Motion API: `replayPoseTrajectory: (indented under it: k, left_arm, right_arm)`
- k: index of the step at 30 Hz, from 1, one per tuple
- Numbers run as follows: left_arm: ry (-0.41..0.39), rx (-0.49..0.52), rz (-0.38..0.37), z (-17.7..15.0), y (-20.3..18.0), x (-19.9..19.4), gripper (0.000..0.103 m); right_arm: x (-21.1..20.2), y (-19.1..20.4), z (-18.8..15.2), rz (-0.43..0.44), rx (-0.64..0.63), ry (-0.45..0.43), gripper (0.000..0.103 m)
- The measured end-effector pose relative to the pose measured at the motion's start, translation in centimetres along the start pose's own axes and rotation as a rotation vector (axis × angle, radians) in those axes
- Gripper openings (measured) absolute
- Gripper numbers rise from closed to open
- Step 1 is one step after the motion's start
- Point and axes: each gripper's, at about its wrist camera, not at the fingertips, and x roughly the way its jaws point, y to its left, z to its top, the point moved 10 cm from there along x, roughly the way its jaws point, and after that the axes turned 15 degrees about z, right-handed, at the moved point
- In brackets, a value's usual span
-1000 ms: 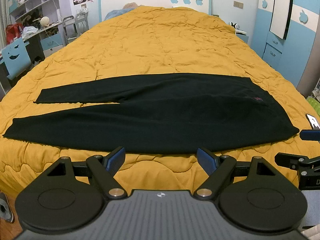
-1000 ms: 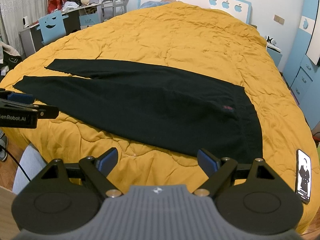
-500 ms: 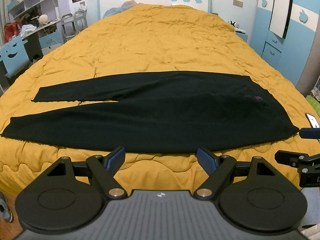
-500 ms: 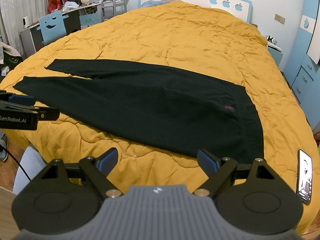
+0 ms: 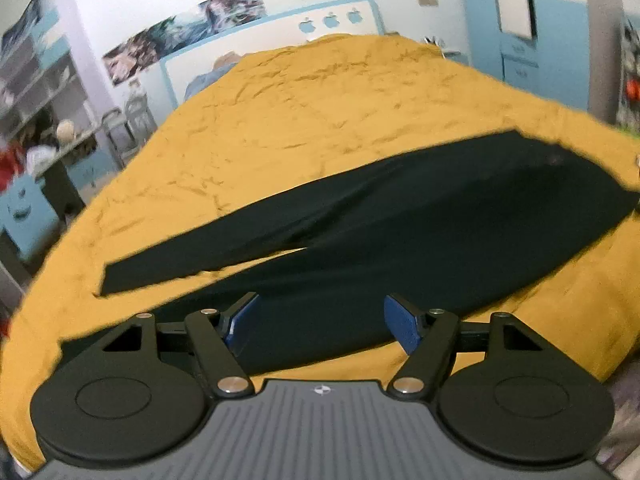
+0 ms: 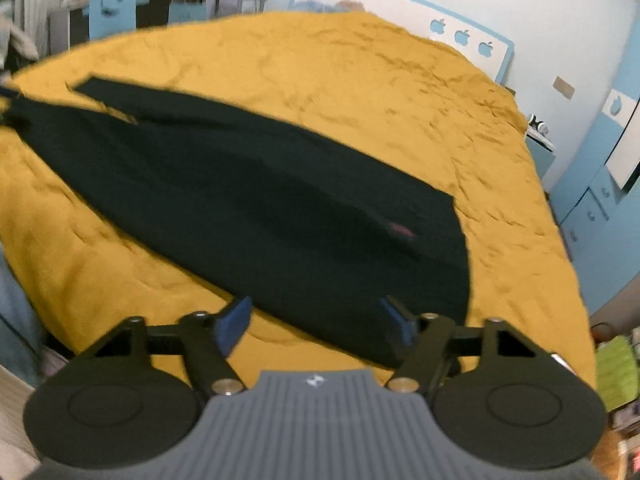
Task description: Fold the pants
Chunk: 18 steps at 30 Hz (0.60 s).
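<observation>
A pair of black fabric pants (image 5: 400, 224) lies flat and unfolded across the near part of a bed covered by a mustard-yellow quilted bedspread (image 5: 320, 120), legs spread in a narrow V toward the left, waistband toward the right. No container shows clearly; blurred shelves (image 5: 36, 80) at the far left of the left wrist view hold things too smeared to name.

The left gripper (image 5: 321, 322) hangs over the near pant leg, its jaws apart and closing, the blue pads not pressing the cloth. The right gripper (image 6: 316, 320) hangs over the waist end near the hem edge, jaws apart and closing too, nothing clamped.

Both views are motion-blurred. The near leg's cuff is hidden behind the left gripper's body. In the right wrist view the leg ends run off the left edge. A small reddish mark (image 6: 402, 230) on the pants cannot be read.
</observation>
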Motion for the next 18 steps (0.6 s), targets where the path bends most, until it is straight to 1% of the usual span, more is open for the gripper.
replayPoseTrajectory:
  k: [1,3,5,7,10,12,14,16,18]
  left_arm:
    - [-0.007,0.035,0.009,-0.5,0.7,0.6,0.083]
    - [0.006,0.097,0.032,-1.6,1.8,1.8,0.083]
    - [0.032,0.153,0.072,-3.0,3.4,3.1,0.083]
    - [0.059,0.203,0.122,-4.4,5.4,4.5,0.083]
    - [0.117,0.281,0.190,-6.3,8.2,6.5,0.083]
    - [0.146,0.354,0.248,-7.4,9.9,7.8,0.083]
    - [0.188,0.416,0.292,-8.2,10.9,9.3,0.082]
    - [0.204,0.483,0.351,-8.4,11.6,10.8,0.080]
    - [0.216,0.520,0.397,-8.5,12.0,12.2,0.077]
  right_arm:
    - [0.5,-0.7,-0.7,0.000,-0.018,0.021,0.047]
    - [1.4,-1.9,-2.0,-0.010,-0.066,0.072,0.046]
    - [2.3,-3.0,-3.4,-0.027,-0.124,0.119,0.045]
    - [2.8,-4.0,-4.4,-0.041,-0.154,0.158,0.045]
    - [3.3,-5.2,-5.1,-0.043,-0.142,0.187,0.045]
    - [3.6,-5.6,-5.3,-0.038,-0.141,0.189,0.045]
    - [4.0,-5.9,-5.4,-0.038,-0.157,0.199,0.045]
    - [4.3,-6.0,-5.3,-0.043,-0.188,0.207,0.045]
    - [4.3,-5.9,-5.4,-0.057,-0.219,0.219,0.045]
